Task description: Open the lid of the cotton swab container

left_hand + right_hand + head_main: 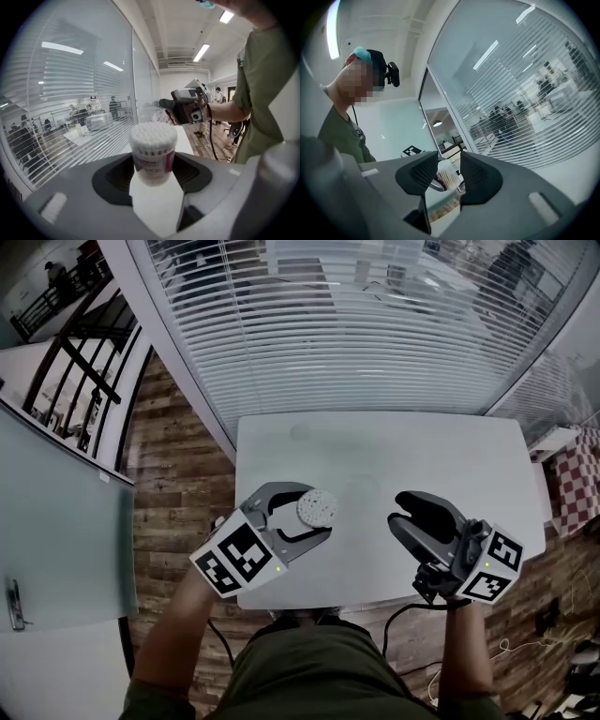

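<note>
The cotton swab container (316,508), a clear tub with a pink label, packed with white swabs and open at the top, stands between the jaws of my left gripper (319,513), which is shut on its sides. The left gripper view shows the same tub (152,150) gripped upright over the white table. My right gripper (396,510) hovers to the right, apart from the tub, jaws partly apart with nothing between them (449,161). A faint clear lid (151,115) shows just beyond the right gripper's tips; whether it rests on the table I cannot tell.
The white table (422,446) stands against a glass wall with slatted blinds (356,324). Wooden floor (178,474) lies to the left and right of it. A cable hangs below the right gripper, by the person's green shirt.
</note>
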{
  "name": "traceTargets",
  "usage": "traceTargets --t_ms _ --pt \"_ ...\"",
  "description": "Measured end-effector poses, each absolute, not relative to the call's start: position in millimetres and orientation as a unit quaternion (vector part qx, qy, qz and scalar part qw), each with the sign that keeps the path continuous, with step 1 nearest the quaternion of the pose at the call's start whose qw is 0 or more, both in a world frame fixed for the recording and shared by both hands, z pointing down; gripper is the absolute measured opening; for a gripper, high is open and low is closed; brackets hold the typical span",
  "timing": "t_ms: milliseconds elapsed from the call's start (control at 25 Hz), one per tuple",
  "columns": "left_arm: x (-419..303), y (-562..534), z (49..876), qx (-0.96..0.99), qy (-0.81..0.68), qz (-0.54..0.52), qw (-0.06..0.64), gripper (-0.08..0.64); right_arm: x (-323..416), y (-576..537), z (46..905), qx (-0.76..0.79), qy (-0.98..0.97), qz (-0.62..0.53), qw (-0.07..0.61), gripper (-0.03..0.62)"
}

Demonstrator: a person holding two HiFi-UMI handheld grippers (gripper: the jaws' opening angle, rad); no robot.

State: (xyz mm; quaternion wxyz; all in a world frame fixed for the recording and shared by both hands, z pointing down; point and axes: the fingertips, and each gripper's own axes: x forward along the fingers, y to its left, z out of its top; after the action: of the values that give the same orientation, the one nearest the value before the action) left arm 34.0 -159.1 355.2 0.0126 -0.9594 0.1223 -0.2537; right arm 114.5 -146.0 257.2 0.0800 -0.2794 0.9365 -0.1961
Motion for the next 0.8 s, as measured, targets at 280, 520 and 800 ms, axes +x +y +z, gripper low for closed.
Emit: traceTargets --t_ms 280,520,800 --pt "36 -162 358 -0.959 0.127 -0.255 0.008 0.259 123 -151 262 -0.299 0.929 -0.199 0.091 0.035" --pt "40 -165 357 -0.959 0.128 -0.254 0.007 0.259 122 -154 263 -0.292 0.931 -0.200 0.090 0.015" --pt "42 -167 359 -0.958 0.132 -0.253 0.006 0.259 120 -155 269 -0.290 0.932 -0.201 0.082 0.011"
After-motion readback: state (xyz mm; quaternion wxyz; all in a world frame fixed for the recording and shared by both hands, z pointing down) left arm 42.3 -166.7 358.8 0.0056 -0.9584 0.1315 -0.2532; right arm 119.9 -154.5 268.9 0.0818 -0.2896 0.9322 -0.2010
